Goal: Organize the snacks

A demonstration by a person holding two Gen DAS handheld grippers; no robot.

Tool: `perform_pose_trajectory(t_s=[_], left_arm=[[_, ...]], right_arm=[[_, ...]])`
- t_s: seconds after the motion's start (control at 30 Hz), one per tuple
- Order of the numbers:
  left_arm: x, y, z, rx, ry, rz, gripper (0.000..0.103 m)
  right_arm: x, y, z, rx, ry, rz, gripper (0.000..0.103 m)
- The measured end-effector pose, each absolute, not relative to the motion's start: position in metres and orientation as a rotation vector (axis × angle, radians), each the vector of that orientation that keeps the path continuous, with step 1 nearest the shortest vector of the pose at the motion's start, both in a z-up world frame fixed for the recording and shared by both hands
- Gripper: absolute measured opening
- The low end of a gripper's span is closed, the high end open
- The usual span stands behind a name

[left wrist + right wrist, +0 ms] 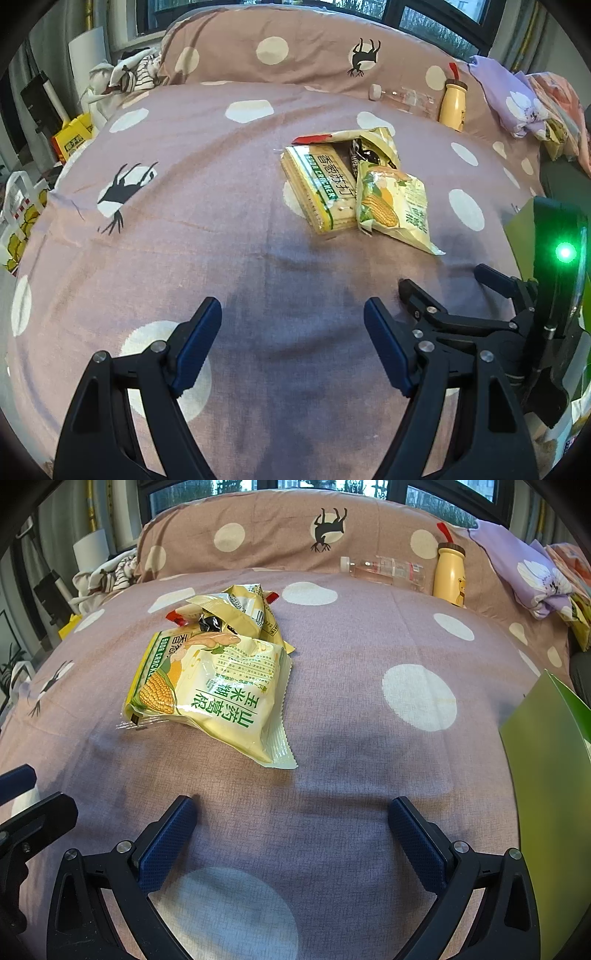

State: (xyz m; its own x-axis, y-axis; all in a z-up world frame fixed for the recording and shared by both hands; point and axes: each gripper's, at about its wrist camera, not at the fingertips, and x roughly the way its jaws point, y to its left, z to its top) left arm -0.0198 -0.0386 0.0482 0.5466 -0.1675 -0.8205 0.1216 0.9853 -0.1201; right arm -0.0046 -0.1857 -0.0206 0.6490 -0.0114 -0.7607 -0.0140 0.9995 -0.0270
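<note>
A small pile of snack packs lies on the pink polka-dot bed sheet [229,251]. A soda cracker pack [319,184] lies flat, a yellow corn snack bag [395,206] leans on its right side, and more yellow packets [369,144] sit behind. In the right wrist view the corn bag [218,694] lies on top, with the cracker pack [155,661] under its left edge. My left gripper [293,314] is open and empty, well short of the pile. My right gripper [291,808] is open and empty, in front of the pile; it also shows in the left wrist view [443,284].
A yellow bear bottle [448,572] and a clear plastic bottle [384,568] lie against the long pillow [258,524] at the back. A green box [554,775] stands at the right edge. Folded lilac cloth [532,579] lies at back right. Clutter sits beside the bed's left edge.
</note>
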Motion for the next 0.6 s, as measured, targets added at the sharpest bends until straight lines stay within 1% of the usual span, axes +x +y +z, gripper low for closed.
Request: perform_pose_trajectory(t_s=[0.6], left_arm=[[-0.0183, -0.0449, 0.0426, -0.068, 1.003, -0.175, 0.079]], right_arm=[[-0.0045, -0.1857, -0.0207, -0.031, 0.865, 0.001, 0.103]])
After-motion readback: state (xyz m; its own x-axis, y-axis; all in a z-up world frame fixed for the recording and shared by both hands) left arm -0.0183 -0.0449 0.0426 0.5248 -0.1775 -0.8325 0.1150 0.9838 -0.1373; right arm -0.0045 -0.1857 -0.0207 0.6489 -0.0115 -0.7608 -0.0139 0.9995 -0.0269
